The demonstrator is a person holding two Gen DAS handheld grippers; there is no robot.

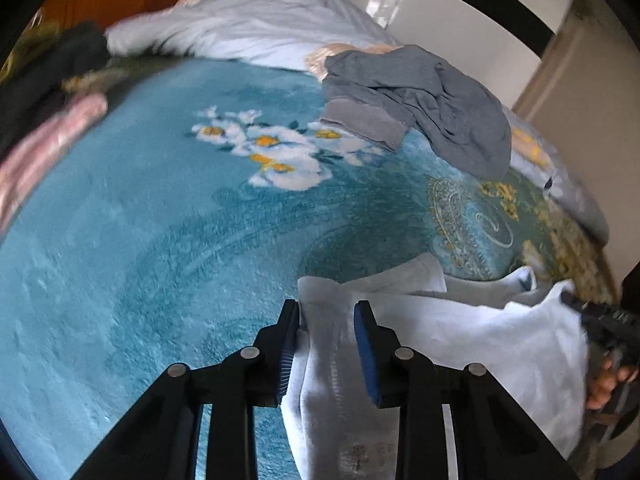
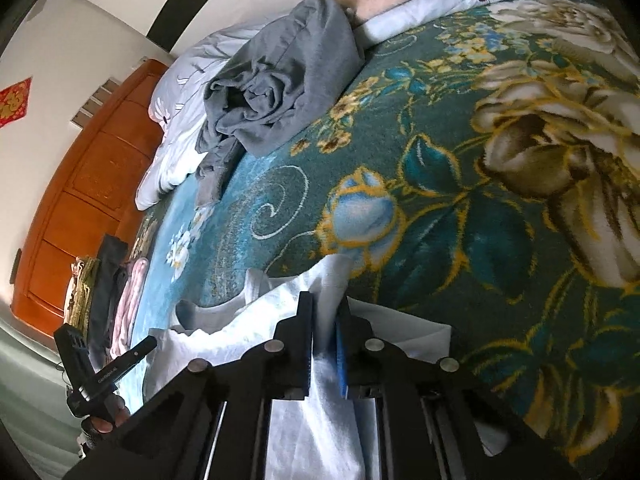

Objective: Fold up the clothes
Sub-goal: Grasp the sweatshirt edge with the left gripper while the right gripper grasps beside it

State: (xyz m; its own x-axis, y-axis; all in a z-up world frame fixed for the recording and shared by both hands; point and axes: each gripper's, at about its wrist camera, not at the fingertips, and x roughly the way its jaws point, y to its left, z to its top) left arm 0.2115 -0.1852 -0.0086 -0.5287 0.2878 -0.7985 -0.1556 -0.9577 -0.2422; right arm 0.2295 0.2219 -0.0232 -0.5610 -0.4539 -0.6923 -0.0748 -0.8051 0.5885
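White garment at near edge of bed; grey garment farther back.

The white garment [image 1: 460, 336] lies partly spread and creased on the teal floral blanket, one folded edge bunched upward, a sleeve or neckline opening visible behind. The grey garment [image 2: 280, 76] lies crumpled in a heap, well apart, touching the pale pillows.

Home bedroom — floral blanket [image 1: 160, 220], pillows [image 1: 248, 20], wooden headboard [image 2: 80, 184]
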